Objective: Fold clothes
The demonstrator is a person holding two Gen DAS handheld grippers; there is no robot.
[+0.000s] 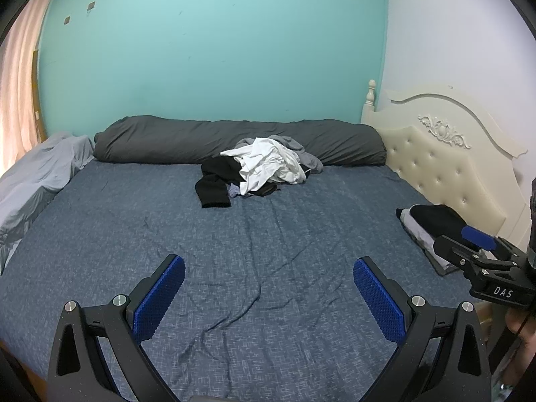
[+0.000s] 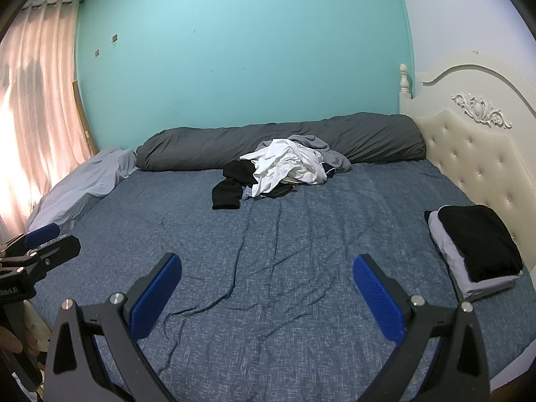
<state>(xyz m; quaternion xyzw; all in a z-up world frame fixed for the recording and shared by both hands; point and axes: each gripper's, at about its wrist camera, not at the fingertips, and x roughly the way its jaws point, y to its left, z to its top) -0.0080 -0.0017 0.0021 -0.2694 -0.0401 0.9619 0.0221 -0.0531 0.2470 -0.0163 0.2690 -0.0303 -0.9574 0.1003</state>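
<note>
Both tools idle over the near part of the bed (image 1: 100,221). Left tool (image 1: 269,296) has its fingers wide apart w/ nothing between them; right tool (image 2: 267,293) same, spread and empty.

Unfolded clothes pile (image 1: 264,167) sits at the far middle of the bed, touching the dark grey rolled duvet (image 1: 167,140) behind it. White shirt (image 2: 288,164) on top, black garment (image 2: 231,187) spilling out on the left, grey bits underneath. Folded stack (image 2: 475,251) lies on the right edge by the headboard (image 2: 469,154), black piece on top of grey.

Step in hand, prob.: fetch the next item. Best bet is the white shirt since it's topmost. Pinch one layer only at a shoulder or hem, lift clear so nothing below drags along, then bring it to the bare near-middle sheet and spread it flat before folding. Keep well apart from the folded stack so it isn't knocked.
</note>
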